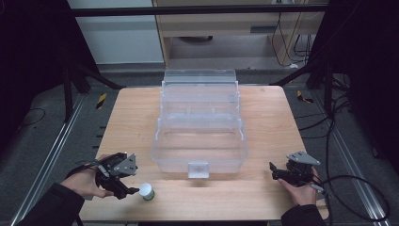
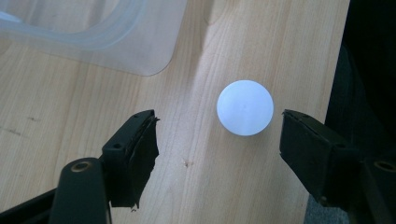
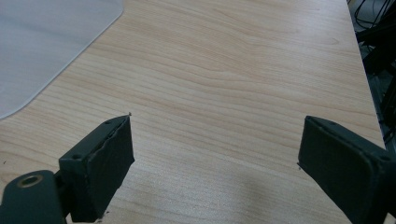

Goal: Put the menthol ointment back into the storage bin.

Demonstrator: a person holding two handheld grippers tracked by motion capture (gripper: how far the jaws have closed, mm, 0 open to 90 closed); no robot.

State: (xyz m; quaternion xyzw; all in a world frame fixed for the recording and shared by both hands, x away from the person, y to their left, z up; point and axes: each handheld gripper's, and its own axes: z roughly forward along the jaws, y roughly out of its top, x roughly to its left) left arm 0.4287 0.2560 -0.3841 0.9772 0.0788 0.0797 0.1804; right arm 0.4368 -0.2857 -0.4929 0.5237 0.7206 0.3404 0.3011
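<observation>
The left gripper (image 1: 133,190), held in the left hand (image 1: 87,182) low at the near left, points inward with jaws apart. The right gripper (image 1: 273,170), in the right hand (image 1: 301,190) at the near right, also points inward, jaws wide apart.

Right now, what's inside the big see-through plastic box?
The clear plastic tiered box looks empty: only the wooden table shows through its walls. The small white round-topped jar stands outside it, near the left claw.

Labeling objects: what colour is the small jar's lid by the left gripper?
White lid, clearest in the left gripper view.
</observation>
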